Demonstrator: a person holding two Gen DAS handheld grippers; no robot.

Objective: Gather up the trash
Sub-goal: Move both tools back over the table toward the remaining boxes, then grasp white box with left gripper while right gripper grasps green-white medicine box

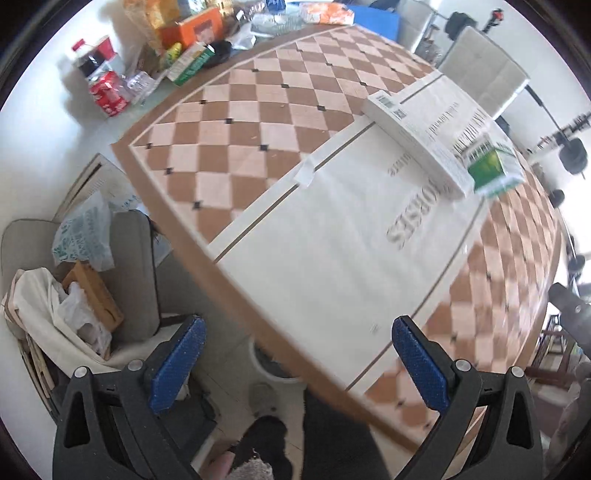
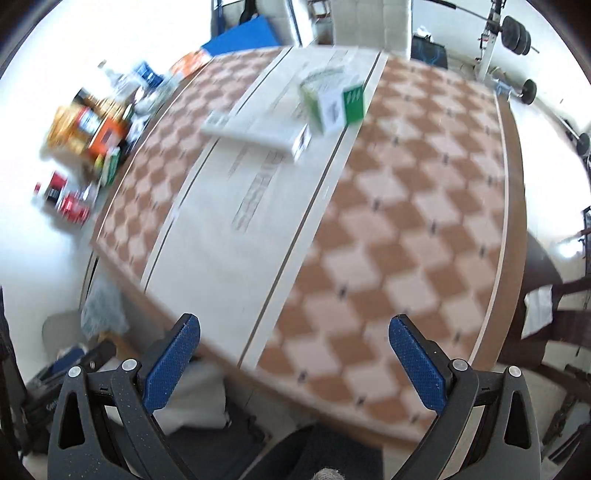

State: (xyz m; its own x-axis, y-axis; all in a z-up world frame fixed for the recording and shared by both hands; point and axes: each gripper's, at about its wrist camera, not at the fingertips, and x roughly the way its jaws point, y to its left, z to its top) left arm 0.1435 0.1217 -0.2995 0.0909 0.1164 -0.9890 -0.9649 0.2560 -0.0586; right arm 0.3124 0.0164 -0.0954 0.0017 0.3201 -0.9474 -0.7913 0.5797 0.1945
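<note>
A brown-and-cream checkered surface fills the room's middle. White walls and a pale floor glare with bright light. A grey upholstered chair stands near left; weight plates on a rack stand far right.

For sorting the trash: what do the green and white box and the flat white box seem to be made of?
Green and white box: probably thin printed cardboard; folded edges, flat printed faces. Flat white box: likely matte cardboard; sharp corners, barcode label.

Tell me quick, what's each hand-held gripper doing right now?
Left hand-held gripper: open, holding nothing.
Right hand-held gripper: open, holding nothing.
</note>
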